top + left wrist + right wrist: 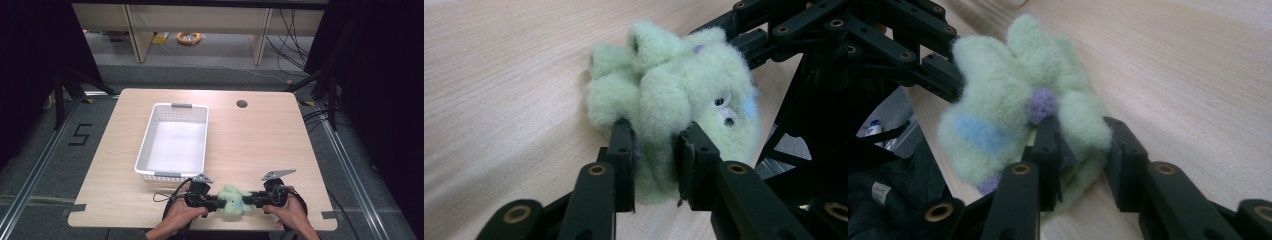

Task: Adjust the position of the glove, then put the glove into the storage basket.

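The left claw has its two black jaws pressed into a limb of the green plush toy, the fleece bulging between the pads, so it is gripping the toy. The right claw does the same from the opposite side: its jaws pinch another fluffy limb just below a small purple knob on the toy's body. In the high view the left claw and the right claw face each other, with the plush toy stretched between them, its long axis running parallel to the near edge of the tabletop. The toy sits close to that near edge, a little right of its middle, low over the wood; whether it rests on the wood or is just lifted cannot be told. Each hand is equally near the toy, since both already hold an end of it.

Outward from there, the white basket stands empty toward the far left, well apart from the toy, its near short wall facing the left hand. The coming move likely carries the toy forward and leftward to the basket, so the left claw is the nearer one to it, while the right hand would have to reach across.
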A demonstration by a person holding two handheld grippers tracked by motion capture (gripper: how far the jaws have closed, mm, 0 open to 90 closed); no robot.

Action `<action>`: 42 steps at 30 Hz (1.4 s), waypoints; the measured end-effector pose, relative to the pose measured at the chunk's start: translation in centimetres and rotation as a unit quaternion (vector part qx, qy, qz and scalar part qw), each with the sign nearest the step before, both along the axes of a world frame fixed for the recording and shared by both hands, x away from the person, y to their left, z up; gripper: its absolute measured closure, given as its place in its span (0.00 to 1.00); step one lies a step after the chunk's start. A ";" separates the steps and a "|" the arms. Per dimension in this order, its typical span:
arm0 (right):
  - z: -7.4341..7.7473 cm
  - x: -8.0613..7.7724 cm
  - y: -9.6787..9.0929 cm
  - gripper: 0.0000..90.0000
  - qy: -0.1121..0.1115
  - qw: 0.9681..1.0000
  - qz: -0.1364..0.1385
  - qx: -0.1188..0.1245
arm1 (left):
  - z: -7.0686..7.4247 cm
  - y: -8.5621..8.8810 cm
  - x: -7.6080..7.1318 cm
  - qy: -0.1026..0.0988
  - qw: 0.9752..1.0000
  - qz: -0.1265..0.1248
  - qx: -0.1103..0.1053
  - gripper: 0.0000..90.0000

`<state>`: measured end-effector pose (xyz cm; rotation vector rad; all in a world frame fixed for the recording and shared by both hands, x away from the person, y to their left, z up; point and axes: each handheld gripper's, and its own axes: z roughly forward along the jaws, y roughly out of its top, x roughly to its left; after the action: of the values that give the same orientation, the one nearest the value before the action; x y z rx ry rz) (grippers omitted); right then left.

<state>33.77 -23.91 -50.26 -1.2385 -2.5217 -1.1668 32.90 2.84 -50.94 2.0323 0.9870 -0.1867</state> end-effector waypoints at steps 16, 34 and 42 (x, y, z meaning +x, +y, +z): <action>0.5 -0.7 0.3 0.85 -0.015 1.000 0.005 0.011 | 0.9 0.7 -0.6 -0.015 1.000 -0.009 -0.007 0.86; 2.6 -1.6 1.6 0.86 -0.022 0.999 0.005 0.022 | 2.9 2.3 -1.3 -0.032 0.999 -0.021 -0.018 0.86; 5.0 -1.3 2.9 0.86 -0.036 0.999 0.012 0.025 | 5.3 3.8 -1.3 -0.047 0.999 -0.007 -0.022 0.86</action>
<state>32.48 -21.06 -45.30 -1.1723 -2.5336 -1.2836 31.58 6.60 -45.67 1.9892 0.9029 -0.1175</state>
